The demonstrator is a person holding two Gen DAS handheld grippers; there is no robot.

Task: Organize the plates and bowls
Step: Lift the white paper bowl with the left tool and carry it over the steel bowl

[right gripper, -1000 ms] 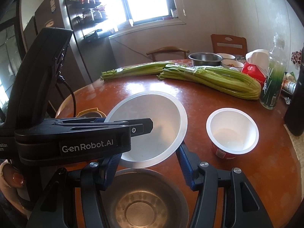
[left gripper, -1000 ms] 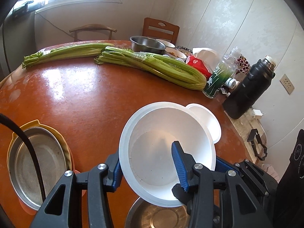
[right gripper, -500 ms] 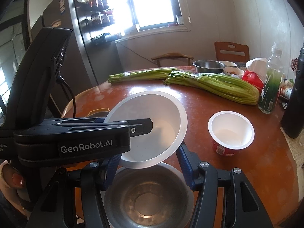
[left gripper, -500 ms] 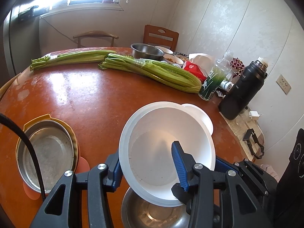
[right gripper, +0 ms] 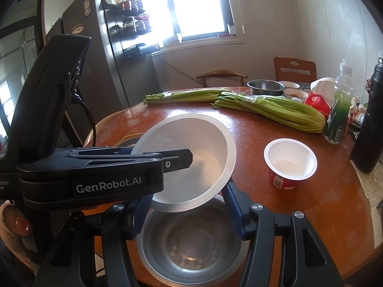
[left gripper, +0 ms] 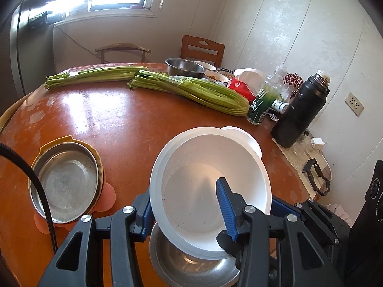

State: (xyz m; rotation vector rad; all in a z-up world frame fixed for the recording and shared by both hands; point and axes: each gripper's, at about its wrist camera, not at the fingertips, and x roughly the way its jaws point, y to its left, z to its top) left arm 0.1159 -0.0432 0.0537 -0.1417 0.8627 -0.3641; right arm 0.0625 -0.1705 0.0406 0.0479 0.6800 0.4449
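Note:
A white bowl point(left gripper: 205, 186) hangs tilted above the round red-brown table point(left gripper: 115, 124), its mouth facing both cameras. My left gripper point(left gripper: 184, 210) is shut on its wall, one blue finger point(left gripper: 225, 205) inside and the other outside. In the right wrist view the same white bowl point(right gripper: 203, 143) sits between my right gripper's point(right gripper: 186, 208) fingers, which clasp its lower body under the rim. A steel bowl point(right gripper: 191, 246) rests on the table straight below, near the front edge. A steel dish point(left gripper: 67, 181) lies in a yellow tray at the left.
A white cup with a red label point(right gripper: 289, 165) stands to the right of the bowls. Two celery bunches point(left gripper: 191, 91) lie across the far half of the table. More bowls, a green bottle point(left gripper: 261, 102) and a black flask point(left gripper: 299, 110) crowd the far right. Chairs stand behind.
Both grippers have lifted and drawn back together with the white bowl. The steel bowl underneath stays on the table and shows more of its inside.

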